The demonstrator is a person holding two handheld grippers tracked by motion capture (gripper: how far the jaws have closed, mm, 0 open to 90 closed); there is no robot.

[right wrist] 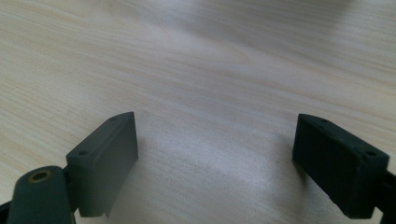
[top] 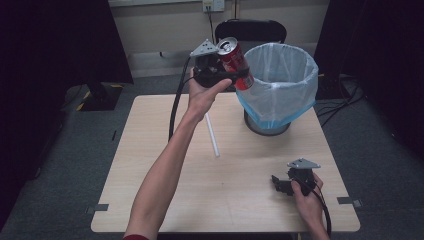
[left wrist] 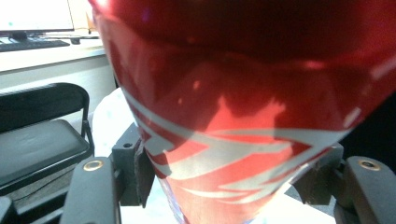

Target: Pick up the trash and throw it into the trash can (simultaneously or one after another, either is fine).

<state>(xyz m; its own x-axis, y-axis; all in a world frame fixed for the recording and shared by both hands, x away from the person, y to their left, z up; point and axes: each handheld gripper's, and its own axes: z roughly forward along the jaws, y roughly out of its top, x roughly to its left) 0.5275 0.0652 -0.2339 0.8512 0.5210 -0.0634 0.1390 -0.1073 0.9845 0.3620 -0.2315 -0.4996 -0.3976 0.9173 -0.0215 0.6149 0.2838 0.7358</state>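
A red metal can (top: 235, 61), tilted with its silver top up and to the far left and its base down toward a bin (top: 280, 85) lined with a thin pale-blue bag, is pinched across its round body by the left gripper (top: 227, 75) above the table's (top: 165, 200) far edge. The right gripper (top: 278, 184) rests near the right edge, its 2 jaws spread over bare pale wood. A white straw (top: 212, 134) lies mid-table.

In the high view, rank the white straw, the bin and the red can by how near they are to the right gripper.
From the right gripper, at the table's near right:
1. White straw, lying mid-table, to its left.
2. Bin, standing at the far right of the table.
3. Red can, held up in the left gripper beside the bin's rim.
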